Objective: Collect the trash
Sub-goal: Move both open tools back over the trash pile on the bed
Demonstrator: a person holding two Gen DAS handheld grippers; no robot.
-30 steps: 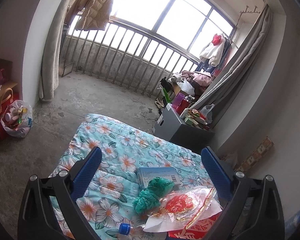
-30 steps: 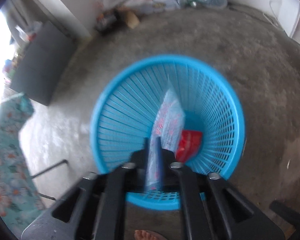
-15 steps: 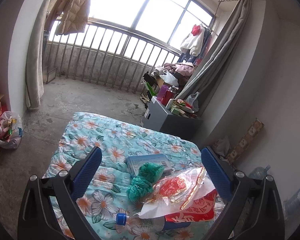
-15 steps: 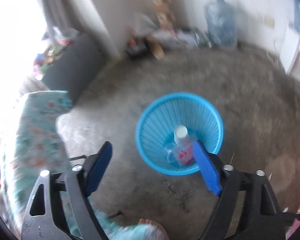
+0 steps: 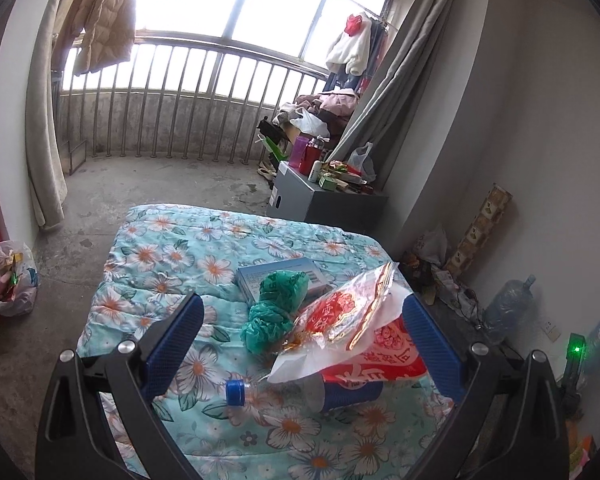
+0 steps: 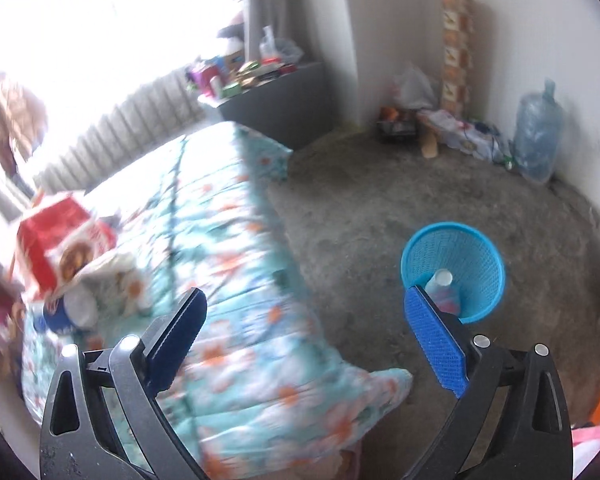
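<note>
On the floral quilt point(image 5: 180, 248) lie a crumpled green bag point(image 5: 276, 304), a light blue box point(image 5: 260, 276), a clear wrapper with red print point(image 5: 340, 316) over a red pack point(image 5: 384, 356), and a plastic bottle with a blue cap point(image 5: 284, 392). My left gripper point(image 5: 302, 304) hovers open just above and short of this pile, holding nothing. The right gripper point(image 6: 305, 294) hangs high over the quilt's edge point(image 6: 236, 240), its jaws opening with nothing between them. On the floor to its right, the blue basket point(image 6: 472, 264) holds a clear bottle point(image 6: 440, 284).
A grey cabinet point(image 5: 320, 200) loaded with bottles stands beyond the quilt by the curtain. A big water jug point(image 6: 538, 136) and clutter line the far wall. A filled plastic bag point(image 5: 8, 284) sits on the concrete floor at the left. The right wrist view is blurred.
The right gripper let the bottle drop into the blue basket, opened wide, then rose and swung away toward the quilt. The left gripper drifted closer to the trash pile and tilted down.
</note>
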